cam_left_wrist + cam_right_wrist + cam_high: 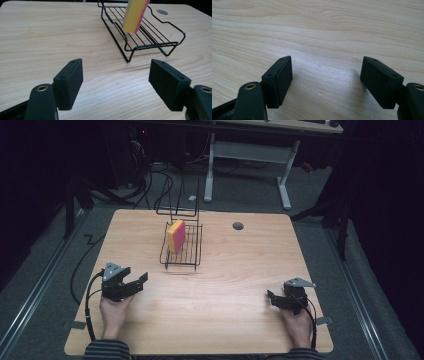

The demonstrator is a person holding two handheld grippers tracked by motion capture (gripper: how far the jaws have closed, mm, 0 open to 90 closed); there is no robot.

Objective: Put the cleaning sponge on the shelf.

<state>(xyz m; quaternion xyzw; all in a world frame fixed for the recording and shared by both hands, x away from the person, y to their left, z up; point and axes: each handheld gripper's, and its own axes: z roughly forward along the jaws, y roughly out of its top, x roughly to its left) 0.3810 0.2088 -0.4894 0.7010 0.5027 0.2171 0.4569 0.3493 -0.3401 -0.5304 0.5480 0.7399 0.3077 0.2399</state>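
Left hand: at the near left edge of the tabletop, sleeve coming in from the bottom, holding the left hand-held gripper.
Left hand-held gripper: jaws spread wide with nothing between them, just above bare wood; it points toward the middle of the tabletop. In the left gripper view the rack stands beyond the gap, to the right of centre.
Cable: black, loops from the left hand-held gripper back along the left hand.
Wire rack: black, on the far middle of the tabletop, well apart from both tools; a taller wire frame rises at its far end.
Sponge: yellow with a pink face, standing on edge inside the wire rack, leaning against its left side.
Round hole: grey, in the tabletop to the right of the wire rack.
Right hand-held gripper: near the right edge, held by the right hand; jaws wide apart and empty, over bare wood, pointing left.
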